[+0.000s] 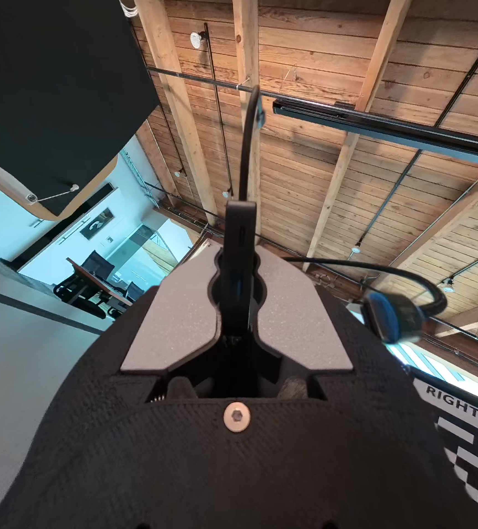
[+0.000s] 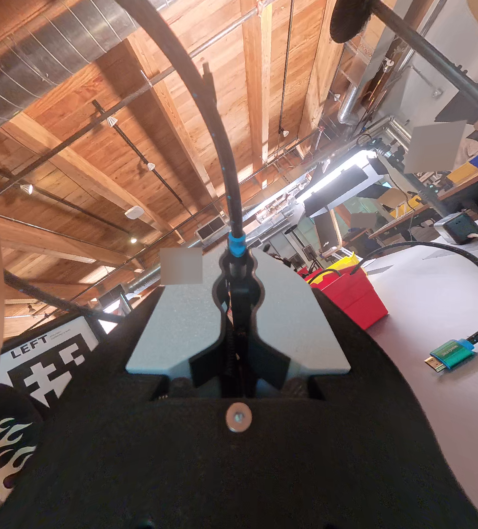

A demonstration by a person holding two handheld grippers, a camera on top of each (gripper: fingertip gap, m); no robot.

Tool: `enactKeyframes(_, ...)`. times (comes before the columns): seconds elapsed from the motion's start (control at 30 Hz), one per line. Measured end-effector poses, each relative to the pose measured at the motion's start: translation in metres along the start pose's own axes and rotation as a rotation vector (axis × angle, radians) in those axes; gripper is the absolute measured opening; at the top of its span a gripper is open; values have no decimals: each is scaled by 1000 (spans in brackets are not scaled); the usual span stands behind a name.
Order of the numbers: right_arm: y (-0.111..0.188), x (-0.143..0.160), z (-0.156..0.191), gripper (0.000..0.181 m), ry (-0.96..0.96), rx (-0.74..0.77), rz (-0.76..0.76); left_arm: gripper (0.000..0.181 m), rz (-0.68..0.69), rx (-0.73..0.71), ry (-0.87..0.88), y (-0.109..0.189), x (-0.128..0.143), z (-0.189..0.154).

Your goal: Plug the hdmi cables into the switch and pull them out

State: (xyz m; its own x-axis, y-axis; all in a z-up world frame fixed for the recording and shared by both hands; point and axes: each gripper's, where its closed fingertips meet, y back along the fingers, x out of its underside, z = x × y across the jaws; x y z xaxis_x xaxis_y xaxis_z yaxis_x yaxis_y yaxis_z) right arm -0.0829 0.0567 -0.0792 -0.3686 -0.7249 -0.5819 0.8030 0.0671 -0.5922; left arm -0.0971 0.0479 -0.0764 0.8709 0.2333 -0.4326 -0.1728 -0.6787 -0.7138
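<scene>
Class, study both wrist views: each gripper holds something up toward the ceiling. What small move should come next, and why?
Probably turn the right gripper so the cable plug faces the switch clamped in the left gripper. Both point at the ceiling, so plug and port are not lined up yet. Another cable's green plug lies free on the table.

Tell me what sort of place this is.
Probably a workshop or lab in a converted industrial loft: exposed timber ceiling, metal duct, office desk with chairs, and red and yellow parts bins beside a worktable.

Black switch (image 1: pixel 239 252) upright between fingers; spare green-plugged HDMI cable (image 2: pixel 452 355) on table.
</scene>
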Motion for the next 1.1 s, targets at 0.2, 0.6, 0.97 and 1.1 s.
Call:
enactKeyframes(0.2,3,-1,-3,11,-28,-3,-14,14,17,-24,-25,0,3,1)
enactKeyframes(0.6,4,-6,-1,12,-66,-40,-38,21,96,-9,-41,-3,17,-2)
enactKeyframes(0.97,1,-2,9,13,-99,-96,-4,14,103,28,-14,-1,20,-7)
enactKeyframes(1.1,0,2,18,17,-143,-170,21,14,158,86,76,-1,26,-13)
